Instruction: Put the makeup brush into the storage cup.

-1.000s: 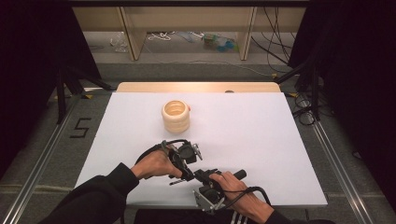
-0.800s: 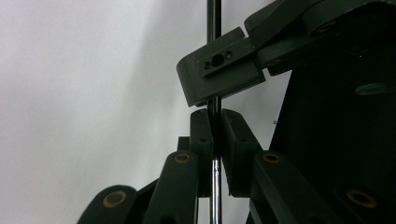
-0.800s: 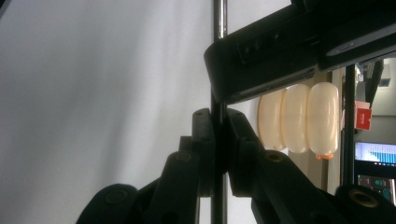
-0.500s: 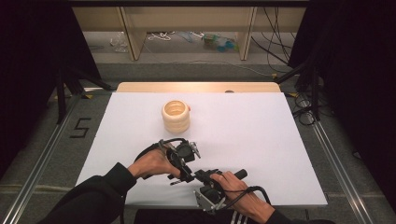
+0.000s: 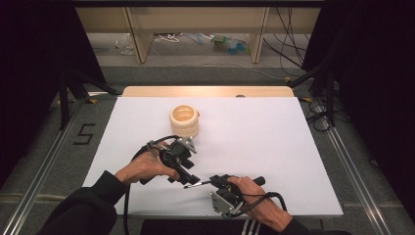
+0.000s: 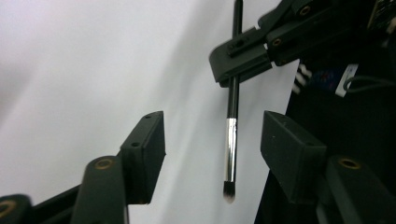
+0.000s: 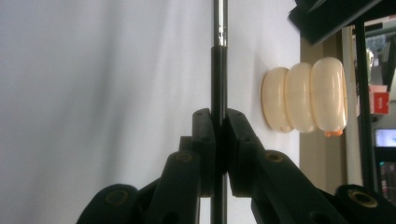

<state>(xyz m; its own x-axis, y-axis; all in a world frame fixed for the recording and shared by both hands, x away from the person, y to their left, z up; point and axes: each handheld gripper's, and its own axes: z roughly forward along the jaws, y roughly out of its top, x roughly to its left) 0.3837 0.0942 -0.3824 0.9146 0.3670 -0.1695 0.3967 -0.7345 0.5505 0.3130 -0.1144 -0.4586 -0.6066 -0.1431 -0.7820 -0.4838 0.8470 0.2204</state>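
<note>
The right gripper (image 7: 219, 140) has its fingers (image 7: 204, 149) pressed together on the black handle of a slim makeup brush (image 7: 218, 79), gripping it partway along the shaft. In the high view this gripper (image 5: 215, 182) sits near the front edge of the white table (image 5: 274, 147), with the brush (image 5: 195, 185) projecting leftward from it toward the left gripper (image 5: 188, 175). The left gripper view shows the brush (image 6: 230, 140) with a silver ferrule and a small dark bristle tip, lying between the left gripper's (image 6: 212, 140) fingers (image 6: 147, 149). Those fingers stand wide apart, one on each side of the ferrule, touching nothing. A cream ribbed round container (image 5: 184, 120) stands farther back on the table, well apart from both grippers. Its three stacked bulges also appear in the right gripper view (image 7: 306, 95).
</note>
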